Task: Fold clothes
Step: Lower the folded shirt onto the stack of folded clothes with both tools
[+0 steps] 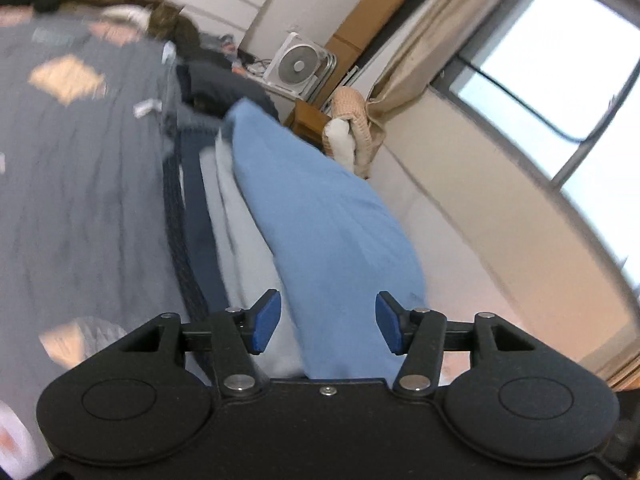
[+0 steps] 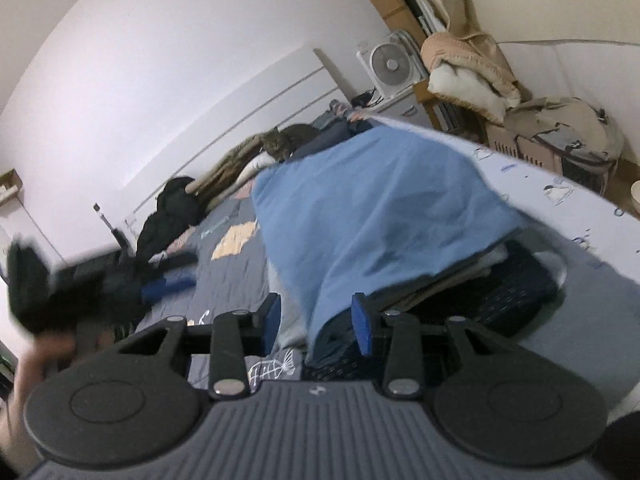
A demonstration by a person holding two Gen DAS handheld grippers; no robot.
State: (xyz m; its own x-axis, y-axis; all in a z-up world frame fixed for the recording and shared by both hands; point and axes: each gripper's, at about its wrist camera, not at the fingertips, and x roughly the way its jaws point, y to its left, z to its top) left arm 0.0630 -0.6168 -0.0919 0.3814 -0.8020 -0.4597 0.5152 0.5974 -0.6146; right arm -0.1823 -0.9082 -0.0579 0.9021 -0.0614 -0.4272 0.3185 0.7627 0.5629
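A: Bedroom, daytime, grey patterned bedspread (image 2: 236,276) w/ clothes laid out on it. Nearest us: left gripper (image 1: 328,326), blue pads well apart, nothing pinched; the blue garment (image 1: 320,216) only passes under the gap.

B: And the right gripper (image 2: 316,322)?

A: Jaws partly apart too, not pressing. Blue cloth's near edge hangs just in front of and between the pads; can't see it clamped.

B: Where's the blue piece sit?

A: Draped over a stack of folded clothes (image 2: 500,280), dark and pale layers showing beneath, near the bed's edge. Left view is motion-blurred.

B: Further back?

A: Black clothing heap (image 2: 172,216) on the spread, then a tabby cat (image 2: 288,140) by the pillows. Beyond, against the wall: white box fan (image 2: 390,64), beige blanket over a white pillow (image 2: 468,84), curtain and window (image 1: 560,80).
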